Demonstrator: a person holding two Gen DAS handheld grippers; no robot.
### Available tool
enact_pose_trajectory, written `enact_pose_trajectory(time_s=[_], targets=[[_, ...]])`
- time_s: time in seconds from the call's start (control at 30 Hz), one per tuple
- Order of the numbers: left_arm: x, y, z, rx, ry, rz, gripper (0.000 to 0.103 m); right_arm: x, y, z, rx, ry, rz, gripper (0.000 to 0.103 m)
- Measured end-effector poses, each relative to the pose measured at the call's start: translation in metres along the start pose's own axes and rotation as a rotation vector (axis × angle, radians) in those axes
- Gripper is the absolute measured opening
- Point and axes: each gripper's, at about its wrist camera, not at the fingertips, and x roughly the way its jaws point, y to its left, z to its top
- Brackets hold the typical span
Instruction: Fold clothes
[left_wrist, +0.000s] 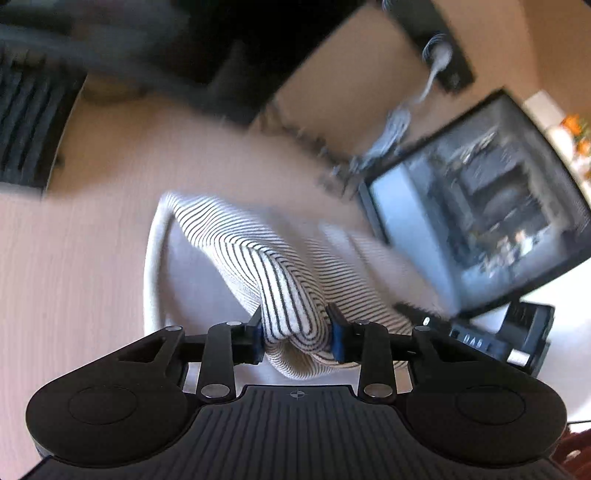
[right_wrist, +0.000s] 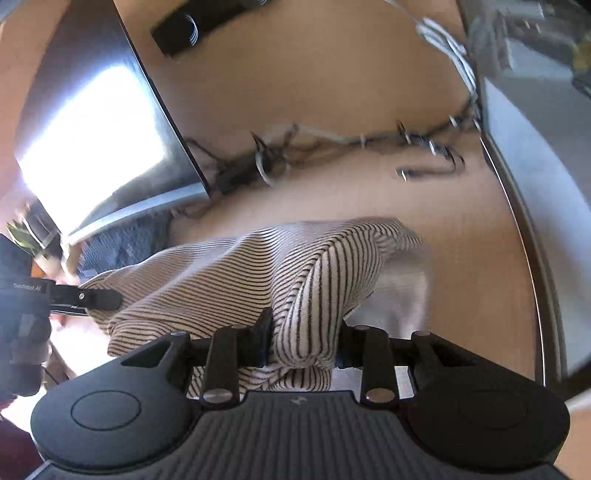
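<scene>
A white garment with thin dark stripes hangs bunched over the light wooden table. My left gripper is shut on a thick fold of the striped garment, which bulges out between its blue pads. In the right wrist view the same striped garment stretches leftward, and my right gripper is shut on another bunched fold of it. The left gripper shows at the left edge there, holding the cloth's far end. Both views are blurred by motion.
A monitor stands close at the right of the left view, a keyboard at the upper left. Tangled cables run along the desk's back. Another screen and a grey curved edge flank the right view.
</scene>
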Motion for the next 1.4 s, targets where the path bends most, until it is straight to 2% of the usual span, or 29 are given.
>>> enact_pose_trajectory(time_s=[0.1, 0.17, 0.27, 0.33, 0.4, 0.47, 0.53, 0.6, 0.7, 0.77, 0.83, 0.87, 0.9, 0.97, 1.07, 1.17, 1.3, 1.33, 1.4], targets=[[0.019, 0.009, -0.012, -0.002, 0.048, 0.038, 0.036, 0.022, 0.000, -0.018, -0.046, 0.046, -0.066, 0.032], [0.017, 0.008, -0.010, 0.009, 0.043, 0.041, 0.039, 0.036, -0.002, -0.027, -0.063, 0.074, -0.103, 0.040], [0.014, 0.007, -0.007, 0.025, 0.036, 0.047, 0.045, 0.032, -0.005, -0.027, -0.040, 0.063, -0.111, 0.052], [0.012, 0.006, -0.005, 0.035, 0.031, 0.050, 0.048, 0.018, -0.003, -0.025, -0.064, 0.035, -0.149, 0.065], [0.010, 0.005, -0.003, 0.046, 0.025, 0.054, 0.048, 0.005, -0.002, -0.020, -0.084, -0.003, -0.180, 0.067], [0.008, 0.004, -0.001, 0.057, 0.020, 0.058, 0.058, -0.010, 0.000, -0.015, -0.098, -0.050, -0.198, 0.074], [0.006, 0.003, 0.001, 0.068, 0.015, 0.061, 0.080, -0.011, -0.002, -0.013, -0.084, -0.062, -0.181, 0.084], [0.005, 0.002, 0.003, 0.078, 0.010, 0.065, 0.081, -0.011, -0.004, -0.011, -0.068, -0.072, -0.160, 0.084], [0.012, 0.000, 0.003, 0.085, 0.021, 0.071, 0.081, 0.005, -0.013, -0.022, 0.004, -0.032, -0.135, 0.084], [0.018, -0.001, 0.002, 0.090, 0.029, 0.074, 0.077, 0.016, -0.014, -0.031, 0.033, -0.005, -0.118, 0.080], [0.024, -0.002, 0.002, 0.094, 0.038, 0.078, 0.059, 0.026, -0.009, -0.041, 0.031, 0.018, -0.100, 0.038], [0.027, -0.003, 0.001, 0.096, 0.042, 0.080, 0.053, 0.029, -0.005, -0.044, 0.017, 0.019, -0.104, 0.038], [0.029, -0.004, 0.001, 0.098, 0.046, 0.082, 0.039, 0.029, -0.001, -0.042, -0.003, 0.007, -0.106, 0.033], [0.035, -0.005, 0.000, 0.102, 0.055, 0.086, 0.037, 0.025, 0.007, -0.034, -0.033, -0.029, -0.095, 0.031], [0.018, -0.015, 0.021, 0.137, -0.030, 0.052, 0.037, 0.014, 0.011, -0.017, -0.064, -0.092, -0.079, 0.031], [0.016, -0.014, 0.031, 0.155, -0.041, 0.063, 0.037, 0.023, 0.004, -0.014, -0.071, -0.084, -0.105, 0.031], [0.042, 0.008, 0.016, 0.178, 0.052, 0.183, 0.038, 0.040, -0.012, -0.033, -0.062, -0.014, -0.151, 0.034], [0.046, 0.014, 0.009, 0.183, 0.071, 0.210, 0.040, 0.037, -0.015, -0.037, -0.075, -0.031, -0.151, 0.039], [0.043, 0.019, 0.000, 0.199, 0.064, 0.202, 0.043, 0.033, -0.018, -0.039, -0.079, -0.029, -0.168, 0.049]])
